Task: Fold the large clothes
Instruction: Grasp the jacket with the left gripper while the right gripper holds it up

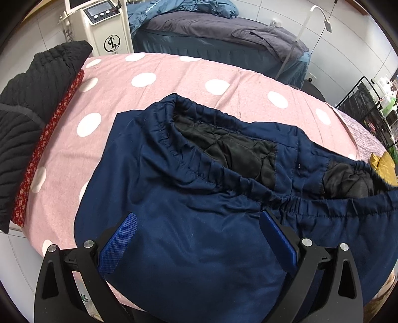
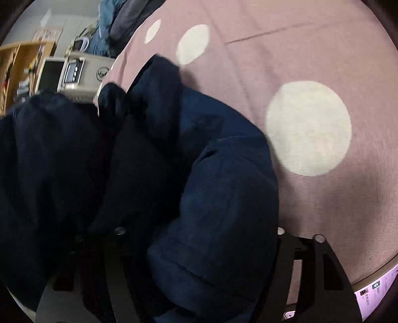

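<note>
The left tongs [image 1: 197, 238] hover spread over the navy padded garment [image 1: 199, 223], ready to pin it; the right tongs [image 2: 199, 248] pinch a bunched fold to carry it across the pink dotted surface [image 2: 323, 198].

Right tool [image 2: 199, 248] tips buried under navy jacket [image 2: 211, 198]; view blurred, grip can't tell.

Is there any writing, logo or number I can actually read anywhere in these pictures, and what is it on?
"S" crossed by "I" in a ring: a monogram on the front of the cream machine behind the bed.
Machine's screen: lit, digits too small to read.
Pink label strip at the lower right of the right wrist view: small print and icons, too blurred to read.
Wall poster: blurred, unreadable.
Navy jacket: no label showing.
</note>
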A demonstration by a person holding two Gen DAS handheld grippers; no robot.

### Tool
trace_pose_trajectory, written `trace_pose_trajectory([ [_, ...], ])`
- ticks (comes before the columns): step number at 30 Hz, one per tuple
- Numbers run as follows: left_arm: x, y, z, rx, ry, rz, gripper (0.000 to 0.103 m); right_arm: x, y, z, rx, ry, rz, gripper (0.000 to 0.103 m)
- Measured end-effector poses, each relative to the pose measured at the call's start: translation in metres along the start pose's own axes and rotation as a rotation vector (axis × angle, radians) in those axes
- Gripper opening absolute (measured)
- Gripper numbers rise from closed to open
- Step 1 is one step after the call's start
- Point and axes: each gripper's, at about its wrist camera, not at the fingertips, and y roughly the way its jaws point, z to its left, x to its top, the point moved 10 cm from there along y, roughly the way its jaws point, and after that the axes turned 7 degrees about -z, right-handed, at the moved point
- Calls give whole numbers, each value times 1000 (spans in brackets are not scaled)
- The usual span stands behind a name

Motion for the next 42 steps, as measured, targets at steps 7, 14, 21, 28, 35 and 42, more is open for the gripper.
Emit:
trace_pose_trajectory([
  [7,67,-57,9,-7,-16,-182,97,24,-52,169,-136,-640,-378,12],
  [14,141,-215,54,-4,-121,-558,97,4,-180,389,-38,-1159,-895,10],
  [21,123,-304,118,36,-203,-741,97,-100,-244,413,67,-1502,-1150,11],
  [28,83,-169,109,-68,-123,-435,97,-40,-109,234,-179,-1092,-687,12],
  [35,31,-31,39,-128,81,-156,96,-81,-76,195,-198,-977,-647,14],
  [42,37,-11,40,-207,-37,-150,95,-78,-97,176,-165,-834,-662,15],
])
